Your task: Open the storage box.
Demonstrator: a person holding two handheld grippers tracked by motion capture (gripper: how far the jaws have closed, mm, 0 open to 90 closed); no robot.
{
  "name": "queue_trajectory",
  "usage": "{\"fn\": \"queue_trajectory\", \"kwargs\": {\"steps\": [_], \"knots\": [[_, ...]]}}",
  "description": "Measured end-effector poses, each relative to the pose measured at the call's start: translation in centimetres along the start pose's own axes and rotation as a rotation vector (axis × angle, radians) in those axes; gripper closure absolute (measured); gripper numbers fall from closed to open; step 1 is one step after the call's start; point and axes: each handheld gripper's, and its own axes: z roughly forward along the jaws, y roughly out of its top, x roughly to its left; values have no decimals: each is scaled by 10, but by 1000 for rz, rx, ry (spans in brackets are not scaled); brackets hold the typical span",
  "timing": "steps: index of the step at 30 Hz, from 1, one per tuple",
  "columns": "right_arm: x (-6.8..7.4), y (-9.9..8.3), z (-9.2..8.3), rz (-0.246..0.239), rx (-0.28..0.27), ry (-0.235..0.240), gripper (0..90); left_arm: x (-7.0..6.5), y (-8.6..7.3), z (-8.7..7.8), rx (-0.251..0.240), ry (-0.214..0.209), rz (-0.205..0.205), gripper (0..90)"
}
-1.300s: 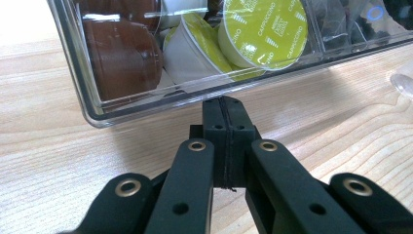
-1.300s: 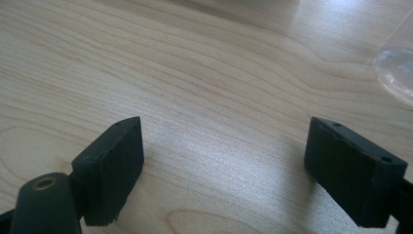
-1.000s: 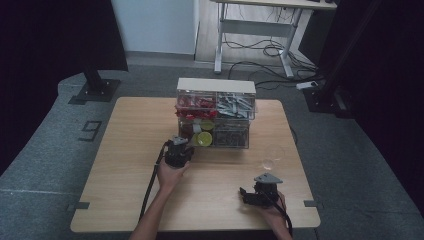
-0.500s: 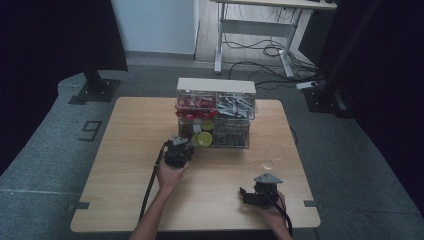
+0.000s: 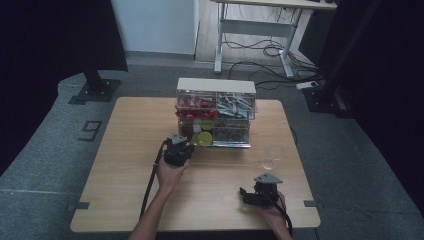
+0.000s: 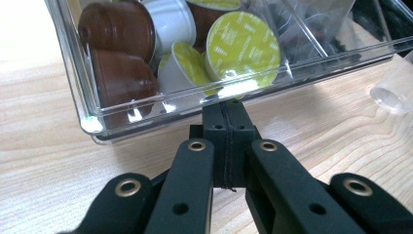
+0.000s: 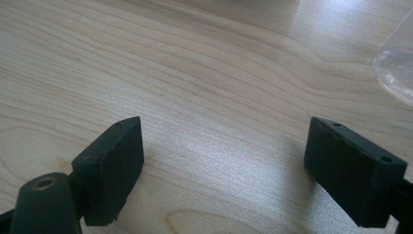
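My left tool point(image 6: 225, 109), held level and low, has its jaws pressed together at the clear drawer's point(image 6: 146, 114) front lip on the worktop point(image 5: 135, 150); my right tool point(image 7: 224, 165) gapes wide, holding nothing; capsule point(image 6: 242, 46) print unreadable

Grey carpet floor point(image 5: 60, 150), white desk point(image 5: 260, 20), black curtains point(image 5: 45, 40).

It looked like a lab or recording studio: a lone wooden table point(image 5: 130, 170) stood on grey carpet point(image 5: 50, 160) between black curtains point(image 5: 45, 45), with stand bases point(image 5: 92, 92), floor cables point(image 5: 260, 50) and a desk frame point(image 5: 255, 25) behind.
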Motion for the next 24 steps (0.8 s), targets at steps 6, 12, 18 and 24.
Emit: {"fn": "queue_trajectory", "kwargs": {"steps": [6,12,18,24], "knots": [[0,0,0,0,0,0,144,-1,3,-3,-7,-8,-8,900],[0,0,0,-2,-1,0,144,-3,9,-6,-7,-4,2,900],[0,0,0,-3,-1,0,144,-4,14,-10,-19,0,8,900],[0,0,0,-3,-1,0,144,-5,16,-7,-16,-2,9,900]]}}
